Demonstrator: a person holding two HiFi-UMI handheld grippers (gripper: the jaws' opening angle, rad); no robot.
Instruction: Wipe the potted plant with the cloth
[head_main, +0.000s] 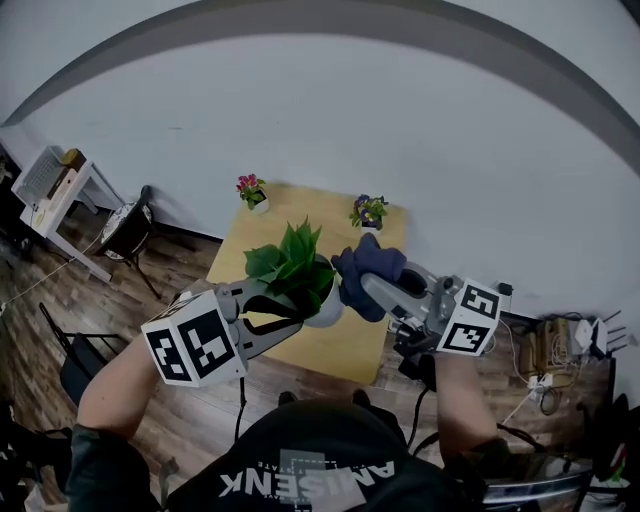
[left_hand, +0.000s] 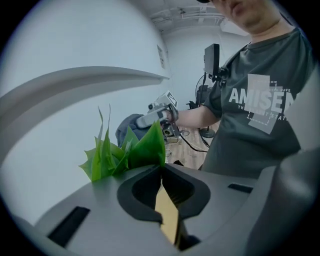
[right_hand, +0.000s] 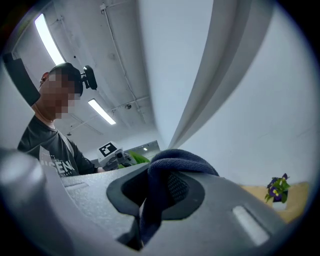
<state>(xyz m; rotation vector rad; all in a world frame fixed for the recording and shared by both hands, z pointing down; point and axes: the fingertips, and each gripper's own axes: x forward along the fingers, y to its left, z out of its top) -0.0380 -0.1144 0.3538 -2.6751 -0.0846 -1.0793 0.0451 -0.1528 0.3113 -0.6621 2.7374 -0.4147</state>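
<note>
Lifted above the wooden table (head_main: 335, 350) is a potted plant with broad green leaves (head_main: 290, 262) in a white pot (head_main: 328, 308). My left gripper (head_main: 292, 312) reaches in from the lower left, jaws shut at the pot's rim; the leaves (left_hand: 130, 150) rise just past the left gripper (left_hand: 165, 200). My right gripper (head_main: 366, 288) is shut on a dark blue cloth (head_main: 368, 264), which presses against the right side of the plant. The cloth (right_hand: 170, 172) bulges out of the right gripper (right_hand: 155, 200).
Two small flower pots stand at the table's far edge, pink (head_main: 252, 191) and purple (head_main: 368, 211). A white shelf (head_main: 55, 185) and a dark chair (head_main: 125, 230) stand at the left. Cables and plugs (head_main: 560, 355) lie on the floor at the right.
</note>
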